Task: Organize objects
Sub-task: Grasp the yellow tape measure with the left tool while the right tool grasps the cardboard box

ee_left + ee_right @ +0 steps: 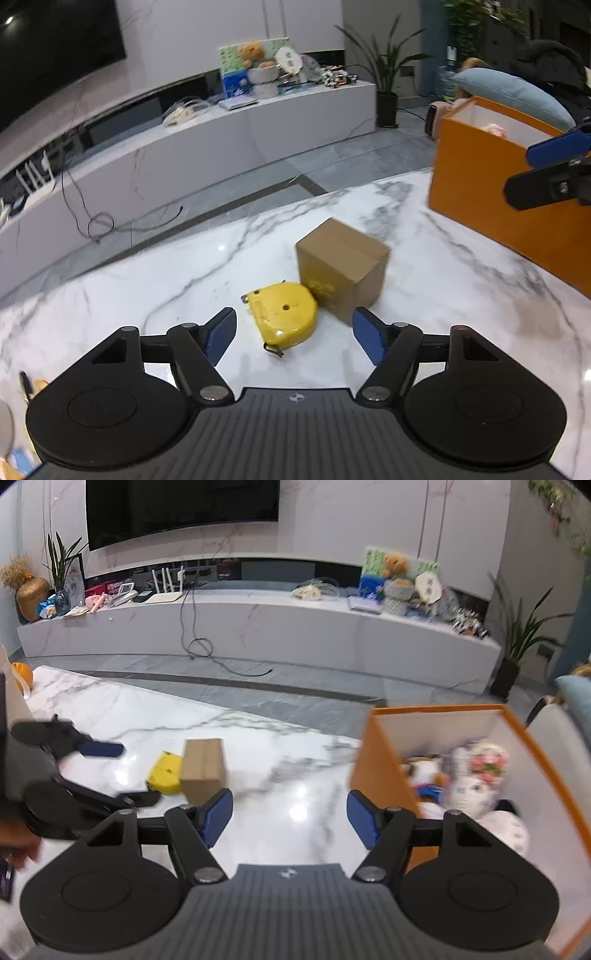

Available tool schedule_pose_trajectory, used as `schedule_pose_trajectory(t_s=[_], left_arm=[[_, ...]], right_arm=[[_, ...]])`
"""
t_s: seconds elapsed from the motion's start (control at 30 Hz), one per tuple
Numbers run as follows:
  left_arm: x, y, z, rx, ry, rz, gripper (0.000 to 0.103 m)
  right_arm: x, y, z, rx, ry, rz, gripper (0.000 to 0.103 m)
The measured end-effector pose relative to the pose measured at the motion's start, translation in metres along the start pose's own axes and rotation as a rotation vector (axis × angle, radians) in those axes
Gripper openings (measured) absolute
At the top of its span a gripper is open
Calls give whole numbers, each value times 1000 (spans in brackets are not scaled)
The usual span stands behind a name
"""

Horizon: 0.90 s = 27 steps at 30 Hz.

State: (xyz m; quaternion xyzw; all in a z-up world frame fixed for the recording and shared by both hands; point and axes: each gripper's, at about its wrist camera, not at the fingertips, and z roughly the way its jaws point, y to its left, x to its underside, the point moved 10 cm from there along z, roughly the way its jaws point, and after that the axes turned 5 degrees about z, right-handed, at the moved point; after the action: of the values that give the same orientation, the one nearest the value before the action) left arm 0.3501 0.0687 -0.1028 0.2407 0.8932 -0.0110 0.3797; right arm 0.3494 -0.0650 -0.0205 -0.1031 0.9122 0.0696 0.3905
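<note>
Yellow tape measure [282,314] lies flat on the white marble table [147,288], its side face up, with a short tab poking out at each end. It sits just ahead of the left gripper [294,334], roughly centred in the wide gap between the two blue pads [221,334], which touch nothing; that tool is spread apart and holds nothing. A small cardboard box [341,269] stands upright right behind the tape measure, so close that the two look to be touching, the yellow reflected faintly on its near face.

Off to the right on the same table stands an orange bin [476,192] with white inner walls. From the right wrist view, its inside [436,731] is packed with soft things: a plush toy [424,771], a floral-patterned piece with pink flowers [487,764] and other pale items, too blurred to name. The right gripper [290,818] hovers above the table beside the bin's near corner, fingers parted wide and empty. In that view the tape measure [164,773] and box [203,771] sit to the left, with the left gripper [122,771] reaching in at them from the side.

Beyond the table runs a long white TV console [258,627], cluttered with a teddy bear [397,565], routers and packets, under a dark television [181,506].
</note>
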Motion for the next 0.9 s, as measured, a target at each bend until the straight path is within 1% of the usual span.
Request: schedule_pose_trajectory(t_s=[0.17,0.27,0.43,0.53,0.63,0.77,0.87,0.9], left_arm=[[4,7,10,37,3,-50,81],[5,6,15,68,8,-58,82],[6,10,26,79,3,-91,82],[9,12,32,70,9,-91,82],[12,18,36,77,10,-116,82],[11,26,40,82,-11,-154,81],[9,26,46,95,-15,-164,79],[8,26,47,93,-27,-160,79]], right_arm=[[-5,29,38,-31,69,13,71],[-8,40,55,-41,95,24,71],[-10,51,81,-52,141,76,71],[-9,57,93,-71,171,93,71],[-8,67,103,-91,201,80,71],[-6,72,116,-61,204,54,71],[-3,69,127,-58,220,61,68],[-1,68,130,-59,230,64,59]])
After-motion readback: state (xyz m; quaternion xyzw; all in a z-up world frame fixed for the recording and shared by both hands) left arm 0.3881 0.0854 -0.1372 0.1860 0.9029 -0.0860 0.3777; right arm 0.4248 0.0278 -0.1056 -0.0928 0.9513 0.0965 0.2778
